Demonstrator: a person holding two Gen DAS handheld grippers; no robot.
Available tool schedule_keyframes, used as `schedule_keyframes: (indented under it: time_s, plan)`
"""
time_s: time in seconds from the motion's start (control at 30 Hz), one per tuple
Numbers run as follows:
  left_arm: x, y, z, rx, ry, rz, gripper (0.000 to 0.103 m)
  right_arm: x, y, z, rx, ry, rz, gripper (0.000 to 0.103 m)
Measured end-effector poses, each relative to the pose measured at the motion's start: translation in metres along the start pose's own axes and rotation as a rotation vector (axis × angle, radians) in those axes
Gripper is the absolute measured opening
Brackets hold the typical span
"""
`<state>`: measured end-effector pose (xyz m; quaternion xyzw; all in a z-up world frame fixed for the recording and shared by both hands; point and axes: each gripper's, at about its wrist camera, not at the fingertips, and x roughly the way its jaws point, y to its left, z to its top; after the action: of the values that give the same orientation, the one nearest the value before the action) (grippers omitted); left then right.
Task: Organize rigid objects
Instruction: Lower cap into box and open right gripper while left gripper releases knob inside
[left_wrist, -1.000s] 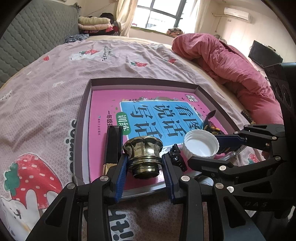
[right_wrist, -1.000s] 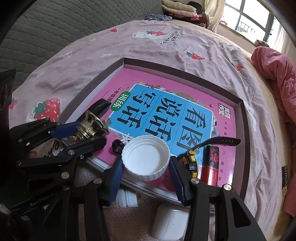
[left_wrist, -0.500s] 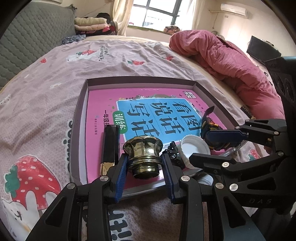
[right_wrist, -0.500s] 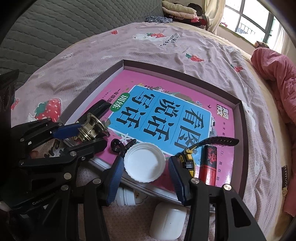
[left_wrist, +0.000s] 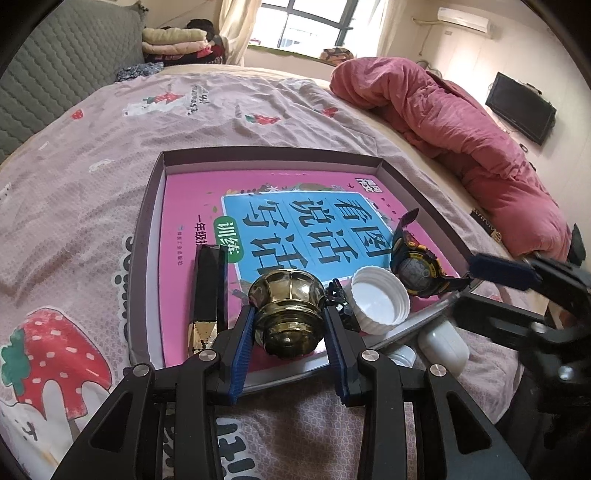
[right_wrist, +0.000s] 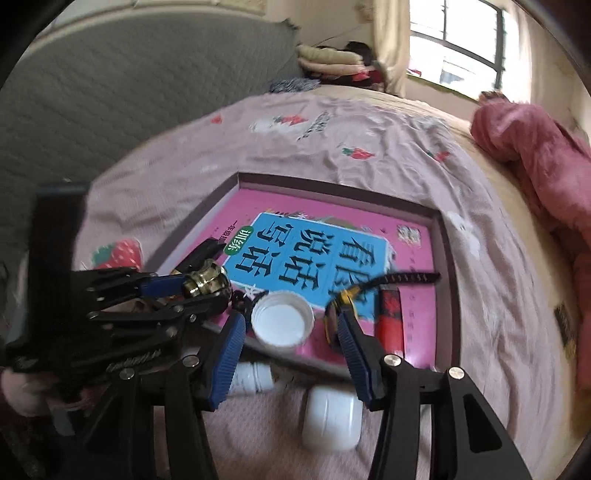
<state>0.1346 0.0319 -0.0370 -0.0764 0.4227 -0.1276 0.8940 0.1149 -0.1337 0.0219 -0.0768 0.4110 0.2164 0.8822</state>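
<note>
Lighter (right_wrist: 390, 322) beside watch (right_wrist: 338, 302) shows only from right wrist.

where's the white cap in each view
Left wrist: white cap lies open side up at lower centre right, just right of the brass knob held in the left gripper.
Right wrist: cap at lower centre, beyond the opening right gripper, nothing between its jaws.
Shared landmark: the watch right of the cap.

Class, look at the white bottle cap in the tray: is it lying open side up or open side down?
Open side up. The white bottle cap shows its hollow interior and rim, resting on the pink book in the tray.
</note>
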Motion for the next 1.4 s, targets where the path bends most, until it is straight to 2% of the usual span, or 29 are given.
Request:
schedule_keyframes:
  time_s: [0.17, 0.37, 0.67, 0.77, 1.13, 1.4]
  plan:
    - [0.001, 0.000, 0.000, -0.002, 0.000, 0.006, 0.038, -0.019, -0.023, -0.015, 0.085, -0.046, -0.041, 0.052]
    - [0.001, -0.002, -0.001, -0.002, -0.005, 0.012, 0.038, -0.023, -0.041, -0.019, 0.143, -0.048, -0.064, 0.053]
    - [0.000, -0.002, -0.001, -0.004, -0.012, 0.022, 0.039, -0.016, -0.038, -0.028, 0.145, -0.019, -0.054, 0.053]
    - [-0.001, -0.001, -0.001, -0.007, -0.014, 0.022, 0.045, -0.015, -0.039, -0.030, 0.152, -0.013, -0.045, 0.053]
    - [-0.006, -0.002, -0.002, -0.010, -0.024, 0.031, 0.055, -0.013, -0.035, -0.031, 0.144, -0.010, -0.032, 0.053]
    - [-0.012, -0.002, -0.004, -0.016, -0.036, 0.044, 0.056, -0.016, -0.035, -0.032, 0.152, -0.014, -0.023, 0.053]
